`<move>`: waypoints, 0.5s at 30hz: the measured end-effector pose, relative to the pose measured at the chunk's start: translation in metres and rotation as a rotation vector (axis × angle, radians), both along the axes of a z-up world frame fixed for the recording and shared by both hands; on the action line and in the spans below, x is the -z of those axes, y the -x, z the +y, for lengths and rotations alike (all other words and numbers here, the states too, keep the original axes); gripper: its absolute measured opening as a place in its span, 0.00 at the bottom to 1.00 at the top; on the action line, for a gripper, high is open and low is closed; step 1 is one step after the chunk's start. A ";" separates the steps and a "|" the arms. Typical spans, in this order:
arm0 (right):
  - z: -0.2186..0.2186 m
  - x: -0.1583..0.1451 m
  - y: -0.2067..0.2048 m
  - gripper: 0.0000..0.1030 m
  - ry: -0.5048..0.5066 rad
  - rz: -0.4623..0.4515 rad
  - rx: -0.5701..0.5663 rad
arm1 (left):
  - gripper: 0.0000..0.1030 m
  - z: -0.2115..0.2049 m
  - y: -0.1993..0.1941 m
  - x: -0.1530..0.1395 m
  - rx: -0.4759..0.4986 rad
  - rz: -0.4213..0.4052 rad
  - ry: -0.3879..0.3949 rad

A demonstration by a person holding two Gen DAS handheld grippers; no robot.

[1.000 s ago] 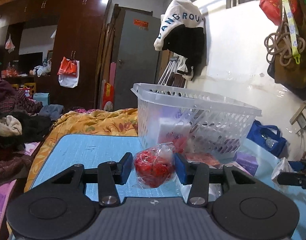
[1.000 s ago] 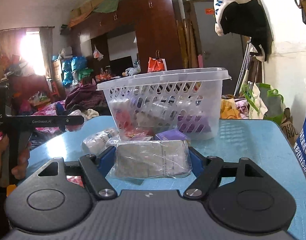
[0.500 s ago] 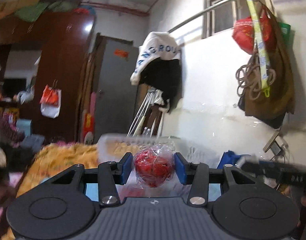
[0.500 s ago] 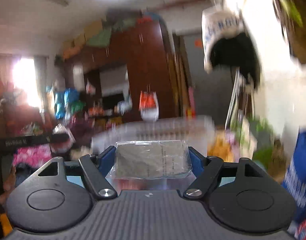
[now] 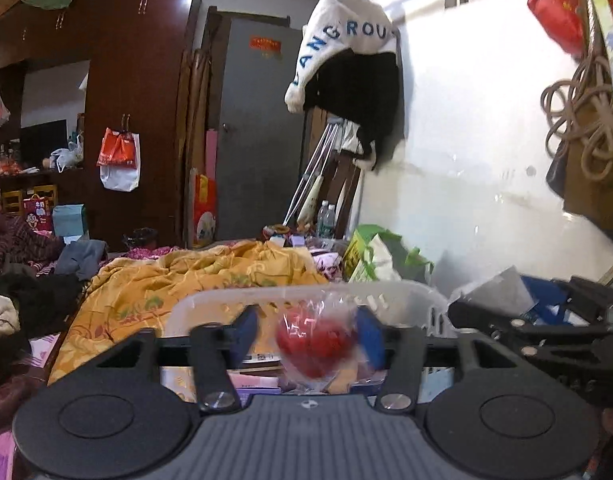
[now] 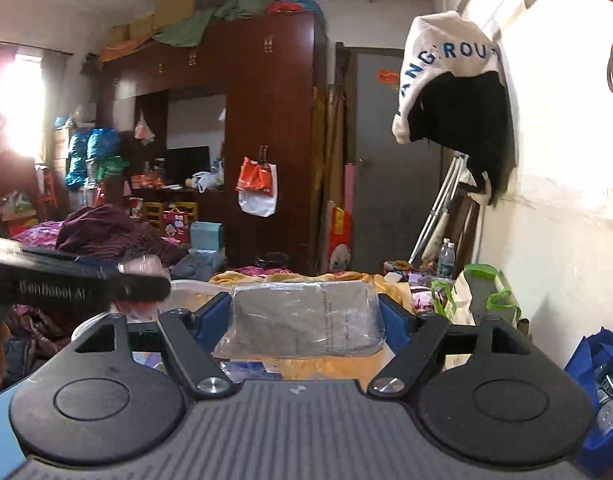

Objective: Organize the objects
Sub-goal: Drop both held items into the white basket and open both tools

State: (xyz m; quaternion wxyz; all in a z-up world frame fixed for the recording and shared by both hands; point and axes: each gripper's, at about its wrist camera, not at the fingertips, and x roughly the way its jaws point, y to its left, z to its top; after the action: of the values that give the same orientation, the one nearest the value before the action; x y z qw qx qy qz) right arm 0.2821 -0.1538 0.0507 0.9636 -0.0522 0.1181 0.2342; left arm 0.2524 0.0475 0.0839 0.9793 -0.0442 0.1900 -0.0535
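Note:
My left gripper (image 5: 308,340) hangs over the white plastic basket (image 5: 210,300), its jaws opening. Between them is a blurred clear bag of red pieces (image 5: 314,344); the left pad stands clear of it, and it lies near the right pad. My right gripper (image 6: 306,320) is also above the basket rim (image 6: 186,286). A flat grey packet in clear wrap (image 6: 302,320) spans its blue pads, which still touch both ends as the jaws begin opening. Each tool shows at the edge of the other's view.
Boxes and packets lie in the basket below. An orange quilt (image 5: 186,280) is heaped just behind it. The white wall (image 5: 486,160) with hanging bags and rope runs close on the right. A blue bag (image 6: 598,364) sits at lower right.
Both grippers rose from table level to above the basket rim. The left jaws spread apart and the red bag came loose from the left pad.

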 end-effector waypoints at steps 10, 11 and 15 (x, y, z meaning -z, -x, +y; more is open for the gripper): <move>-0.047 0.028 0.068 1.00 -0.084 0.034 -0.044 | 0.89 0.004 0.089 0.018 0.041 -0.111 -0.044; -0.047 0.040 0.068 1.00 -0.059 0.072 -0.059 | 0.90 0.004 0.100 0.030 0.039 -0.096 -0.071; -0.046 0.081 0.056 0.72 -0.009 0.222 -0.127 | 0.90 0.009 0.105 0.074 0.038 0.019 -0.121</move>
State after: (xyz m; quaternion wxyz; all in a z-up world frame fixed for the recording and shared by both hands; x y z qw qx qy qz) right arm 0.2261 -0.1995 -0.0307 0.9281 -0.0291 0.2193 0.2995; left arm 0.1472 0.0568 0.0096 0.9772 0.0180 0.2030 -0.0604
